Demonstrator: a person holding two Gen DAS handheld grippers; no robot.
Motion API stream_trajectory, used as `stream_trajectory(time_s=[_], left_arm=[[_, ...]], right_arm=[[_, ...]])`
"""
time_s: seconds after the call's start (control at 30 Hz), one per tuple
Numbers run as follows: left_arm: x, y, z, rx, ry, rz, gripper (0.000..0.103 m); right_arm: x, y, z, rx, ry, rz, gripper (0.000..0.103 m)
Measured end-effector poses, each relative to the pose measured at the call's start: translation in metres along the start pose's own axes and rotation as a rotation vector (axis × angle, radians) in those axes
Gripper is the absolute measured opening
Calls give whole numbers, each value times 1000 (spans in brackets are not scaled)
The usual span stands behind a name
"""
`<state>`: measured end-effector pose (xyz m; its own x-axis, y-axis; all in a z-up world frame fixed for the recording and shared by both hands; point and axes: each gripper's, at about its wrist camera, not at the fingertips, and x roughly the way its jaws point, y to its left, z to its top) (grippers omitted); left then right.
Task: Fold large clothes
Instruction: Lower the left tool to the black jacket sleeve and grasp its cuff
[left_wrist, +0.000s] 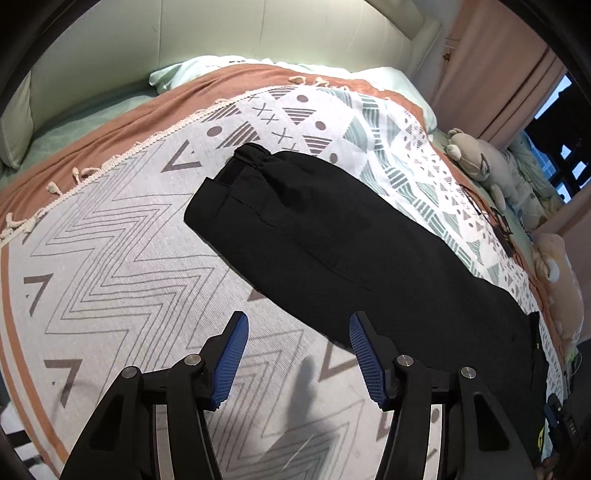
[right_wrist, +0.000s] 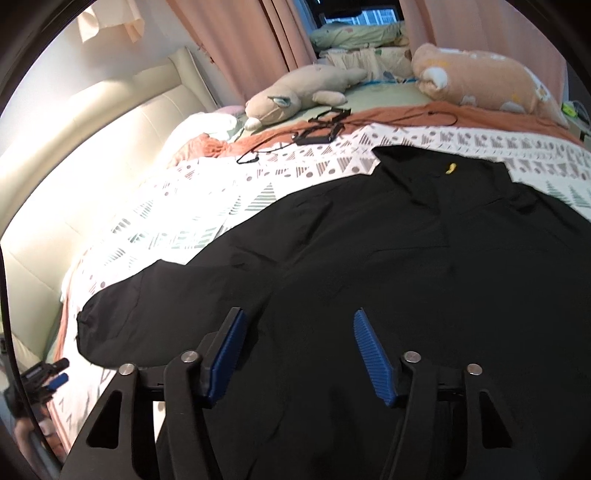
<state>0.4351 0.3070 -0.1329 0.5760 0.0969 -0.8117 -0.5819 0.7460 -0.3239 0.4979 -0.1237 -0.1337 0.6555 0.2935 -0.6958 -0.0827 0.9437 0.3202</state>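
Left gripper (left_wrist: 297, 321) poised above blanket (left_wrist: 110, 266), fingers spread, empty, beside sleeve (left_wrist: 295, 221). Right gripper (right_wrist: 297, 321) held over black jacket (right_wrist: 406, 258) lying flat on bed, fingers likewise parted, gripping nothing.

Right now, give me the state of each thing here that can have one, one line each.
black jacket: spread flat on the bed, not folded
sleeve: stretched out straight, cuff free
left gripper: open, empty, above the patterned blanket
right gripper: open, empty, over the jacket
curtains: parted
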Motion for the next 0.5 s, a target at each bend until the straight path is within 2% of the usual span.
stream_trajectory(time_s=[0.07, 0.13, 0.23, 0.3, 0.37, 0.4, 0.43, 0.5], left_arm=[[16, 6, 7, -23, 10, 22, 58], [32, 10, 13, -33, 27, 41, 52], [53, 13, 20, -12, 32, 130, 47], [62, 15, 23, -19, 24, 132, 45], [64, 14, 27, -15, -3, 151, 32], [65, 12, 29, -5, -6, 155, 16], [65, 8, 31, 9, -5, 149, 5], [57, 0, 33, 43, -35, 139, 2]], right_arm=[[16, 2, 1, 4, 21, 18, 48], [33, 2, 3, 11, 42, 33, 45], [59, -3, 3, 34, 63, 67, 39], [76, -6, -1, 75, 98, 116, 30], [92, -8, -6, 112, 139, 181, 27], [99, -8, -9, 119, 154, 191, 27], [106, -7, -12, 125, 163, 188, 27], [115, -10, -18, 161, 180, 210, 27]])
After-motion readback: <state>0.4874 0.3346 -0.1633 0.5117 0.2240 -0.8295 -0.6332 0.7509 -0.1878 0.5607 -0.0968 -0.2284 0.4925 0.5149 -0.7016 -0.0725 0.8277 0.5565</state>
